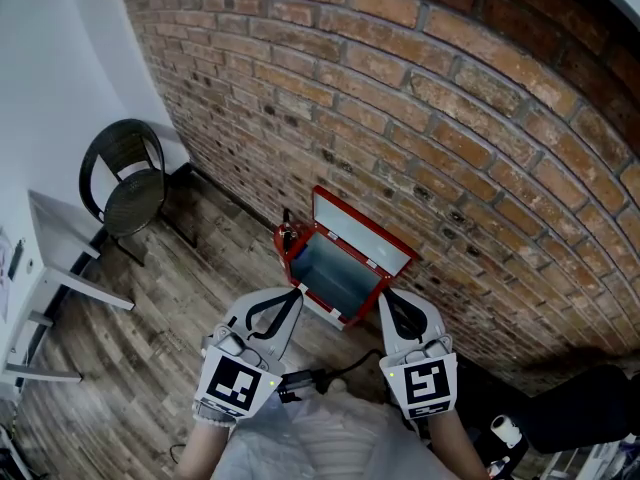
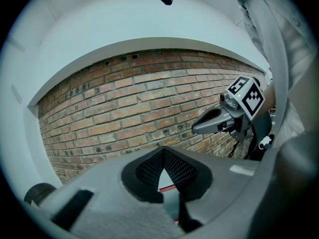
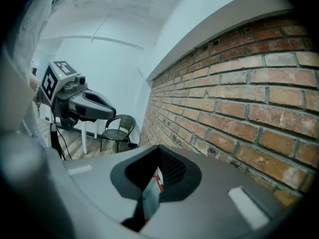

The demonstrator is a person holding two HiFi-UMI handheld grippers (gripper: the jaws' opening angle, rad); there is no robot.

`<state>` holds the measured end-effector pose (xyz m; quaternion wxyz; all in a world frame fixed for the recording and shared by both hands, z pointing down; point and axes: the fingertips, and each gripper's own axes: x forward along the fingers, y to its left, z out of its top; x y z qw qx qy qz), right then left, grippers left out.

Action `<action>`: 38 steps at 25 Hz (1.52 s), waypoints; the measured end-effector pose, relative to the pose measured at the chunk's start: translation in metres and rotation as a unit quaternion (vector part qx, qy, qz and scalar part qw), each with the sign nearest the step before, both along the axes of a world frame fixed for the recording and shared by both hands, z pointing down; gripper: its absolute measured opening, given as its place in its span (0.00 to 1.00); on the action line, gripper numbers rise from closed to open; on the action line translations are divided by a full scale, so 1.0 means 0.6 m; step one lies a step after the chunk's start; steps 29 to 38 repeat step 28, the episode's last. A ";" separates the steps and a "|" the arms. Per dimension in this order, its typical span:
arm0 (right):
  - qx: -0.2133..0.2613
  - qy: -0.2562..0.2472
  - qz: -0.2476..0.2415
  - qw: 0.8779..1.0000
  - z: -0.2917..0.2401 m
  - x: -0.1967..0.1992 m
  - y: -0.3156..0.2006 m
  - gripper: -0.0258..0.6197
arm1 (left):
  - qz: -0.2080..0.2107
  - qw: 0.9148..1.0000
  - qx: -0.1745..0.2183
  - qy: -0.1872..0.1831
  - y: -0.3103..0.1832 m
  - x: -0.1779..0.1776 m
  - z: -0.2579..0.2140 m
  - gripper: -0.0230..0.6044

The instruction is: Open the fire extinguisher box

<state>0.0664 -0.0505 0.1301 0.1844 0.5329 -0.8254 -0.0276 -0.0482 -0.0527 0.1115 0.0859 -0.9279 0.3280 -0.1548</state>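
Note:
The red fire extinguisher box stands on the wooden floor against the brick wall. Its lid is up and leans back toward the wall, and the grey inside shows. A red extinguisher top sits at the box's left end. My left gripper hangs above the box's near left corner, jaws together on nothing. My right gripper hovers at the near right corner, also shut and empty. In the left gripper view the shut jaws leave a slit showing a sliver of the box; the right gripper view shows the same.
A black round-backed chair stands at the left by the wall, next to a white table frame. A black cable lies on the floor near my body. Dark bags and a white object sit at the lower right.

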 end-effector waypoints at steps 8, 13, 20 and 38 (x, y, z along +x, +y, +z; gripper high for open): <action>-0.007 0.002 -0.003 1.000 0.003 -0.004 0.003 0.05 | 0.002 1.000 0.000 -0.003 0.003 0.000 0.003 0.03; -0.008 0.005 -0.005 1.000 0.005 -0.006 0.002 0.05 | 0.002 1.000 -0.003 -0.008 0.003 -0.001 0.007 0.03; -0.012 0.007 -0.006 1.000 0.010 -0.007 0.002 0.06 | 0.004 1.000 -0.002 -0.005 0.002 0.002 0.007 0.03; -0.011 0.015 -0.011 1.000 0.006 -0.010 -0.005 0.05 | 0.003 1.000 0.001 -0.002 -0.004 0.003 0.002 0.03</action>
